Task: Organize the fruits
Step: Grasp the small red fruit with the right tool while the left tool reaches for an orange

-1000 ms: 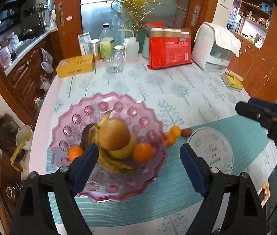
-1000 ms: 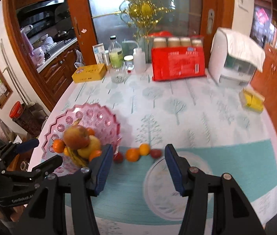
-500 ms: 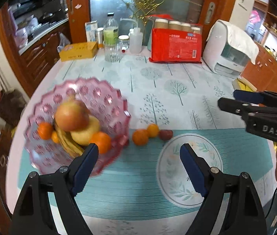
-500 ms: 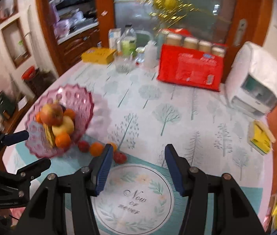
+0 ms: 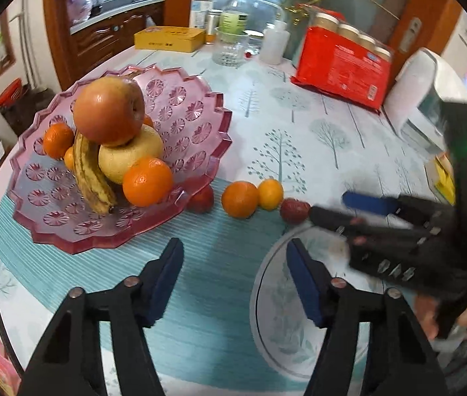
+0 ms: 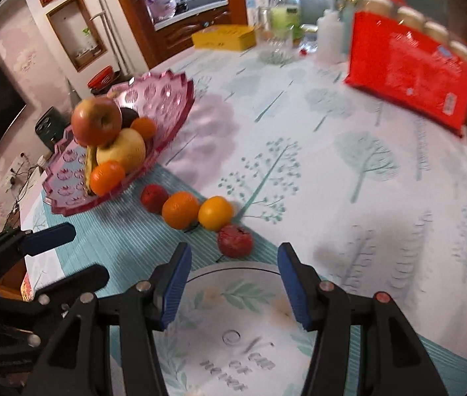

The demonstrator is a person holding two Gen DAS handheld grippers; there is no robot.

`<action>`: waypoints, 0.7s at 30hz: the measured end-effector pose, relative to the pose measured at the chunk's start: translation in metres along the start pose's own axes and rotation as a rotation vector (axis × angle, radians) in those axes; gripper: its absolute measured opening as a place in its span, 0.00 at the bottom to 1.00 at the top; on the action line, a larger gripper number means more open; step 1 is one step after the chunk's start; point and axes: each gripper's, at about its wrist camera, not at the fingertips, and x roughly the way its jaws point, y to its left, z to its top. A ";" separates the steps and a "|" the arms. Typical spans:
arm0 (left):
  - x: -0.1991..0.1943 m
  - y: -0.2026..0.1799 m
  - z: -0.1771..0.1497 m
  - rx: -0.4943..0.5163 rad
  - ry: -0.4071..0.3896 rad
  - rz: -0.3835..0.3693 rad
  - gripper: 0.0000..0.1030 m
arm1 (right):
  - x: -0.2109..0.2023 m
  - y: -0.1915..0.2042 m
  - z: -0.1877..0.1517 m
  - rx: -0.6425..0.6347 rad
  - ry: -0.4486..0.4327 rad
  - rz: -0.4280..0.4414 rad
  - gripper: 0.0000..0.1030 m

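One red fruit (image 6: 235, 240) lies just beyond the empty right claw (image 6: 232, 285).

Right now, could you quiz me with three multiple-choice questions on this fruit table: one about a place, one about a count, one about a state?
1. Where does the red apple sit?
A. On top of the fruit piled in the pink glass dish
B. On the teal placemat
C. Beside the red package

2. How many loose fruits lie in the row on the table by the dish?
A. Two
B. Four
C. Six

3. What does the right gripper hold?
A. An orange
B. A banana
C. Nothing

Answers:
1. A: the apple rests on the yellow pear above the banana.
2. B: a small red fruit, an orange, a yellow-orange fruit and a second small red fruit.
3. C: its blue pads stand apart with only the mat between them.
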 end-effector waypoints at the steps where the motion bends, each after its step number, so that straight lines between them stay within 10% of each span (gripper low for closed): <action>1: 0.004 0.000 0.000 -0.010 0.000 0.004 0.52 | 0.006 -0.001 -0.001 0.001 0.005 0.005 0.53; 10: 0.026 0.001 0.003 -0.096 0.023 -0.010 0.45 | 0.046 -0.009 -0.008 0.027 0.041 0.055 0.32; 21: 0.064 -0.010 0.015 -0.204 0.024 0.037 0.45 | 0.039 -0.024 -0.023 0.038 -0.020 0.030 0.30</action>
